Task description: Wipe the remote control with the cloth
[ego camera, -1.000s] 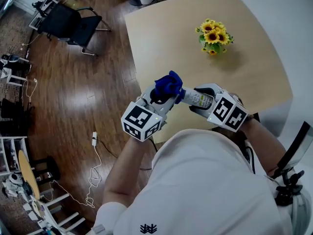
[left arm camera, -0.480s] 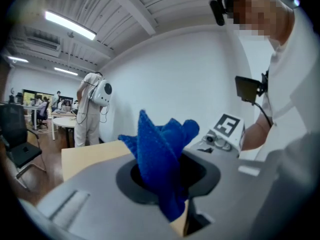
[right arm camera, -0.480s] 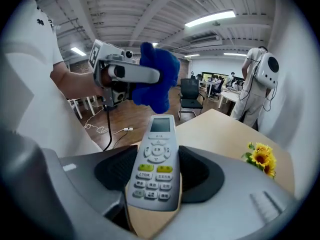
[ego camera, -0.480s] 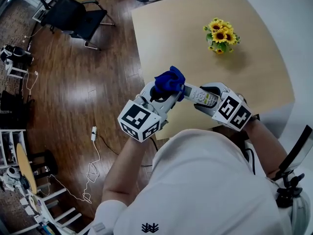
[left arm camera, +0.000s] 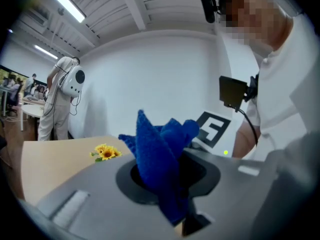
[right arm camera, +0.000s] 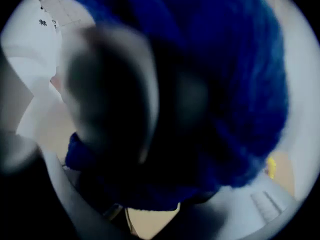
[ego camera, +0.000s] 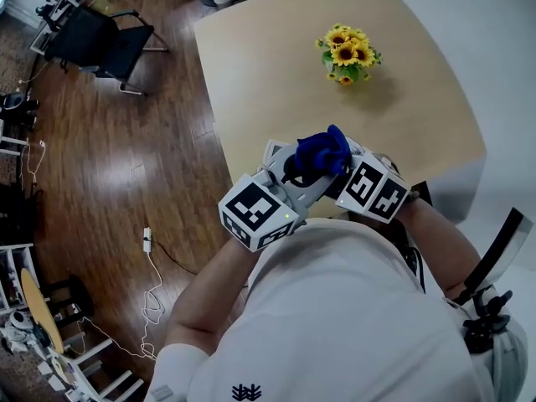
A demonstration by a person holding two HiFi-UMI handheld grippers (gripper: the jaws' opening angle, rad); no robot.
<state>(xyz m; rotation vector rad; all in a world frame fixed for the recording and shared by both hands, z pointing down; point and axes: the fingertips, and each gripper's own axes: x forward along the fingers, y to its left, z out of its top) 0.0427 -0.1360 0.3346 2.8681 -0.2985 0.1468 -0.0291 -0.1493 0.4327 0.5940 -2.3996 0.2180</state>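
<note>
Left gripper (ego camera: 295, 174) fingers clamping crumpled blue cloth (ego camera: 323, 151). Cloth covering grey remote control (right arm camera: 102, 91). Right gripper (ego camera: 343, 174) fingers gripping remote tight, hovering above near edge of pale wooden bench (ego camera: 268, 74).

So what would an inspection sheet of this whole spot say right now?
Surface: light wooden table, its near edge by the person.
Job's things: blue cloth bunched over the remote control, which shows only as a blurred grey shape in the right gripper view.
Clutter: bunch of sunflowers on the table's far side.
Grippers: left gripper shut on the cloth; right gripper shut, apparently on the remote control beneath the cloth.
Cables: white cable lying on the floor left of the table.
Surroundings: wooden floor; black chair; a person in white standing beyond the table.
</note>
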